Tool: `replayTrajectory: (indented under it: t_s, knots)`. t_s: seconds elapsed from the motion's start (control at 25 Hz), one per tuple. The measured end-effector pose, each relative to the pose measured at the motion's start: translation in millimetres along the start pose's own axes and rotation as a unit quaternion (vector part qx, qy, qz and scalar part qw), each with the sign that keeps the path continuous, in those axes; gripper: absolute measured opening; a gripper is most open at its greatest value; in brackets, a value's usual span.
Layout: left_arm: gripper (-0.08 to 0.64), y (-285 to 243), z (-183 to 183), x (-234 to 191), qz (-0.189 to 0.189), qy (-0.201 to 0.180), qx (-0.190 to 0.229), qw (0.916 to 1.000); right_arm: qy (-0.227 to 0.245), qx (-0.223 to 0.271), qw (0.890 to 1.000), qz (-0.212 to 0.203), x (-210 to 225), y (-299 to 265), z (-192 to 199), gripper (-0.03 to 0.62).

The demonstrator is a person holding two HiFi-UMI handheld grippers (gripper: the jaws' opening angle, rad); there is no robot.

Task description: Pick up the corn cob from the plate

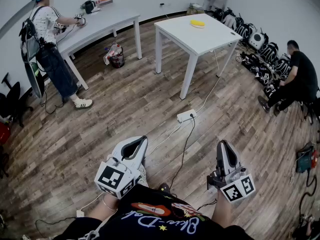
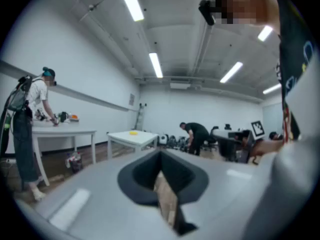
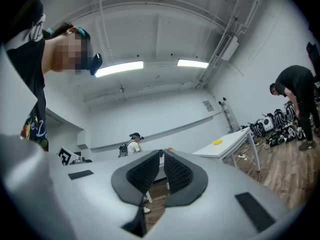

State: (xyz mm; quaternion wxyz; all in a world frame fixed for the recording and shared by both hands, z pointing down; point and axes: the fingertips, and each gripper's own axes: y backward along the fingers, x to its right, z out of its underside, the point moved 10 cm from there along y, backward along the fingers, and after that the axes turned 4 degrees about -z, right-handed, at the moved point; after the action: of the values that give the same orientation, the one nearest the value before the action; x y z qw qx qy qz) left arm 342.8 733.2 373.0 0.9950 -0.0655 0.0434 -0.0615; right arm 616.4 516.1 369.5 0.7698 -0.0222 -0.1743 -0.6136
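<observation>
A small yellow shape lies on the far white table; at this distance I cannot tell the corn cob from its plate. It also shows as a yellow speck in the left gripper view and a yellow speck in the right gripper view. Both grippers are held low in front of me, far from that table. My left gripper is shut, with nothing between its pads. The jaws of my right gripper also meet at the tips and hold nothing.
A white power strip and its cables lie on the wooden floor between me and the table. A person works at a second white table on the left. Another person crouches at the right beside bags along the wall.
</observation>
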Motion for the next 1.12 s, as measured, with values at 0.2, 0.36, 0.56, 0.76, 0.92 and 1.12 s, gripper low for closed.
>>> replayTrajectory:
  t_s: [0.2, 0.36, 0.56, 0.76, 0.92, 1.12]
  knots:
    - [-0.011, -49, 1, -70, 0.049, 0.003, -0.007, 0.9988, -0.023, 0.008, 0.999, 0.022, -1, -67, 32, 0.017]
    - [-0.011, -78, -9, -153, 0.035, 0.006, 0.004, 0.9994, -0.023, -0.013, 0.999, 0.042, 14, -158, 54, 0.017]
    - [-0.011, -101, -29, -250, 0.034, -0.037, 0.021, 0.9985, -0.077, 0.073, 0.994, 0.037, 25, -276, 58, 0.017]
    - [-0.012, -145, -39, -302, 0.048, -0.06, 0.03, 0.9966, -0.112, 0.06, 0.988, 0.083, 45, -331, 69, 0.017]
    - [-0.012, -190, -43, -333, 0.075, -0.053, 0.025, 0.9954, -0.095, 0.042, 0.985, 0.135, 66, -353, 72, 0.017]
    - [-0.011, -262, -43, -378, 0.068, -0.039, 0.03, 0.9965, -0.089, 0.06, 0.981, 0.164, 123, -410, 74, 0.017]
